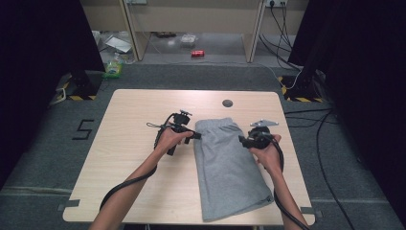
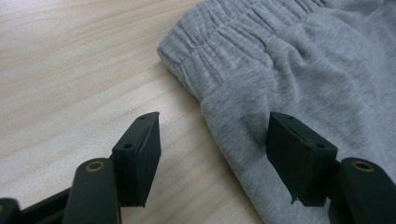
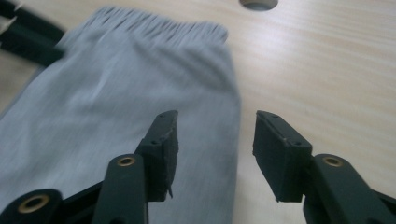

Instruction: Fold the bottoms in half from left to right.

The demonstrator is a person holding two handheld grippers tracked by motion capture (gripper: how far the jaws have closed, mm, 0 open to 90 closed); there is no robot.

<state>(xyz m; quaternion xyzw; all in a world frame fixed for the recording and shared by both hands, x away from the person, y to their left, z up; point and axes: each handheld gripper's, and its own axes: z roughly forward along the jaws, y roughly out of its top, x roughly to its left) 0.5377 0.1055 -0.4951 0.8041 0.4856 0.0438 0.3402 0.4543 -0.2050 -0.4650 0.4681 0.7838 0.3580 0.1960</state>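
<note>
A pair of grey shorts (image 1: 229, 167) lies folded lengthwise on the light wooden table (image 1: 139, 167). It sits right of the table's centre, with the elastic waistband (image 1: 218, 123) toward the far edge and the hem reaching the near edge. The cloth lies flat, with slight puckering at the waistband.

The left gripper (image 1: 197, 136) is at the left side of the waistband. In the left gripper view its jaws stand spread, one over bare wood and the other over the cloth, with the edge of the shorts (image 2: 299, 84) between them. Neither pad presses on the fabric.

The right gripper (image 1: 242, 140) is at the right side of the shorts, just below the waistband. In the right gripper view its jaws stand apart and straddle the right edge of the shorts (image 3: 121, 107). The left pad is above cloth and the right pad above wood, and they pinch nothing. That view is blurred.

A round grommet hole (image 1: 227, 103) sits in the table near the far edge, beyond the waistband and clear of it. Nothing on the table stands in the way of either gripper.

On the floor beyond the far edge lie a red can (image 1: 197, 53), a green packet (image 1: 114, 69) and loose papers (image 1: 118, 44); their print is too small to read. A figure "5" (image 1: 83, 129) is marked on the floor left of the table. Cables (image 1: 330, 143) run along the floor at the right.
</note>
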